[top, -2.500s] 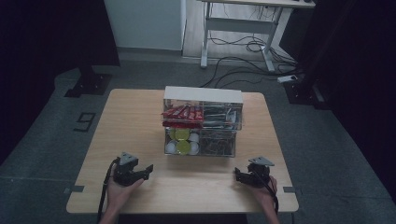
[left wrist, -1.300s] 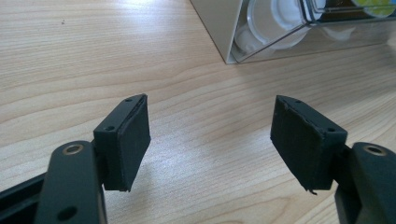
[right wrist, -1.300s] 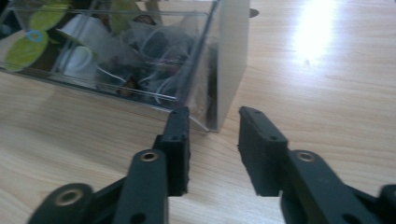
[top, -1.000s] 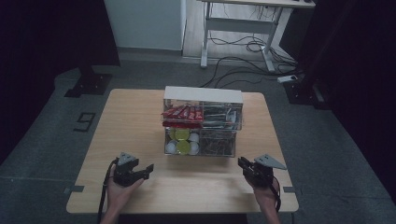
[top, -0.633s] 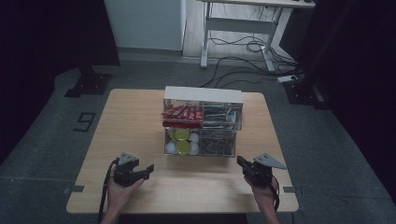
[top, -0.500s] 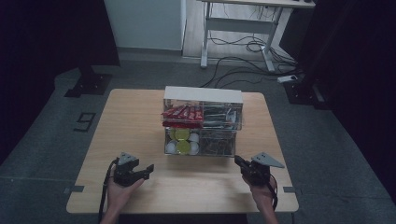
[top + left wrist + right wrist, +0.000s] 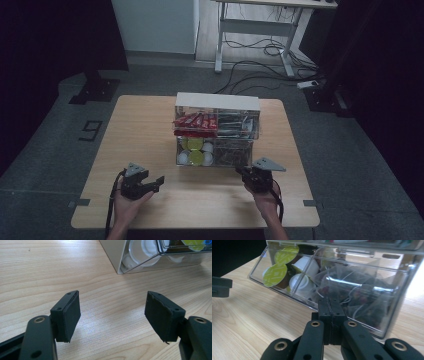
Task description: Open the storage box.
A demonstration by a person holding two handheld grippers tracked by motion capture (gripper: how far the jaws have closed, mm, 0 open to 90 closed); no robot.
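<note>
A clear two-tier organizer box [image 7: 216,102] stands mid-table. Its upper tier holds red packets [image 7: 195,121]; the lower drawer holds green-lidded capsules [image 7: 195,145] and white ones. My right gripper [image 7: 242,172] is at the drawer's front right corner, jaws pressed together with nothing between them. In the right gripper view the shut tips [image 7: 329,302] sit right at the clear drawer front [image 7: 387,315], with mesh tea bags [image 7: 359,290] behind it and green-lidded capsules [image 7: 276,275] to the left. My left gripper [image 7: 159,181] rests open near the front left, empty [image 7: 113,307] over bare wood.
The wooden table [image 7: 145,125] has free surface on both sides of the box and along its front edge. The box's lower left corner [image 7: 120,267] lies a short way ahead of the left jaws. Dark floor, cables and a desk frame lie beyond the table.
The right gripper has moved forward and left, up to the lower drawer's front. The left gripper has stayed put.
</note>
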